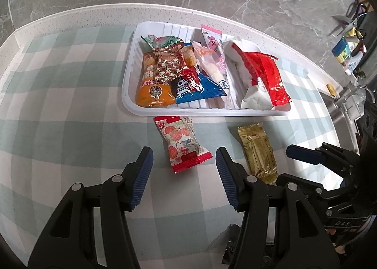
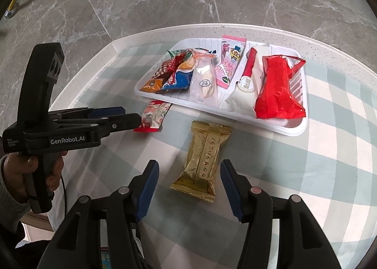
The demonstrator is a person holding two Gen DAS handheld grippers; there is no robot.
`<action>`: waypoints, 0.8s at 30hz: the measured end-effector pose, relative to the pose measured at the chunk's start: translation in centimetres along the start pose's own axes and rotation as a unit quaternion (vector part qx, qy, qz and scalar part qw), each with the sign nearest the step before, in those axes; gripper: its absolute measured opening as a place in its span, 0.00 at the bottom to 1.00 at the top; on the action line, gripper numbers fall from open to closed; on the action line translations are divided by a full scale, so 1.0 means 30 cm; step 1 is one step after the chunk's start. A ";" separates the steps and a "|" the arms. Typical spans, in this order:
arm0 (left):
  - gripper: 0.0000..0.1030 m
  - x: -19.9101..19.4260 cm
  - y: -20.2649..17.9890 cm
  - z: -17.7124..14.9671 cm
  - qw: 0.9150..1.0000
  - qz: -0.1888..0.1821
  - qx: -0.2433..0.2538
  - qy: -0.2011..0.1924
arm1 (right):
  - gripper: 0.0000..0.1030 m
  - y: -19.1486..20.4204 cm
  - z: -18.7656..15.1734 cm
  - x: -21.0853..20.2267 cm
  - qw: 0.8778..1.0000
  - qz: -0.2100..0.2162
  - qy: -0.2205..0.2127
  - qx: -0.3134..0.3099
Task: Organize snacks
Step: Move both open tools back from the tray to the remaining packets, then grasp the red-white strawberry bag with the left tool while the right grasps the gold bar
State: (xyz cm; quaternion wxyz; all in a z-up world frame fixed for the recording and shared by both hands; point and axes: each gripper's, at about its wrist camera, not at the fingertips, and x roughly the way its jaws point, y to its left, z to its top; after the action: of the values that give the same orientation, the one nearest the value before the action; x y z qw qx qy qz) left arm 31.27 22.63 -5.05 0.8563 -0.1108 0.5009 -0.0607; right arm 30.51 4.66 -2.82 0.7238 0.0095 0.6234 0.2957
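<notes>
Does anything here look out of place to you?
Yes: two snacks lie loose on the checked cloth in front of the white tray while the rest sit inside it, a red-and-white flowered packet and a gold packet. An open gripper points at each.

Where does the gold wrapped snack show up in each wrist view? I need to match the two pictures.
Left wrist view: the gold wrapped snack lies lower right on the checked cloth, right of the open left gripper.
Right wrist view: it lies at centre, reaching down between the fingers of the open right gripper.
Shared landmark: the white tray, just beyond it in both.
</notes>
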 end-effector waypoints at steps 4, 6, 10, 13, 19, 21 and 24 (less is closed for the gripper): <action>0.52 0.010 -0.002 0.002 1.000 -0.001 -0.001 0.003 | 0.57 0.001 0.001 0.016 1.000 0.001 0.005 0.000; 0.52 0.013 -0.002 0.003 1.000 -0.002 -0.002 0.003 | 0.57 0.001 0.000 0.021 1.000 0.001 0.007 0.001; 0.52 0.022 0.000 0.004 1.000 -0.003 -0.004 0.006 | 0.57 -0.001 -0.003 0.032 1.000 0.001 0.011 0.002; 0.52 0.025 0.001 0.003 1.000 -0.002 -0.006 0.006 | 0.57 -0.002 -0.003 0.040 1.000 0.002 0.013 0.003; 0.53 0.036 0.000 0.007 1.000 -0.002 -0.007 0.009 | 0.60 0.000 -0.002 0.051 1.000 0.002 0.015 0.002; 0.53 0.042 -0.001 0.009 1.000 -0.001 -0.006 0.011 | 0.60 0.001 -0.002 0.056 1.000 0.002 0.016 0.002; 0.53 0.054 -0.003 0.012 1.000 0.000 -0.006 0.014 | 0.60 0.000 -0.002 0.062 1.000 -0.001 0.018 0.002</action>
State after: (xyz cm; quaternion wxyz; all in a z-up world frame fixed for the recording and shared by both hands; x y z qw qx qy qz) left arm 32.38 22.24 -6.24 0.8484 -0.1148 0.5134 -0.0596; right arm 30.55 5.45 -4.51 0.7126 0.0052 0.6371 0.2938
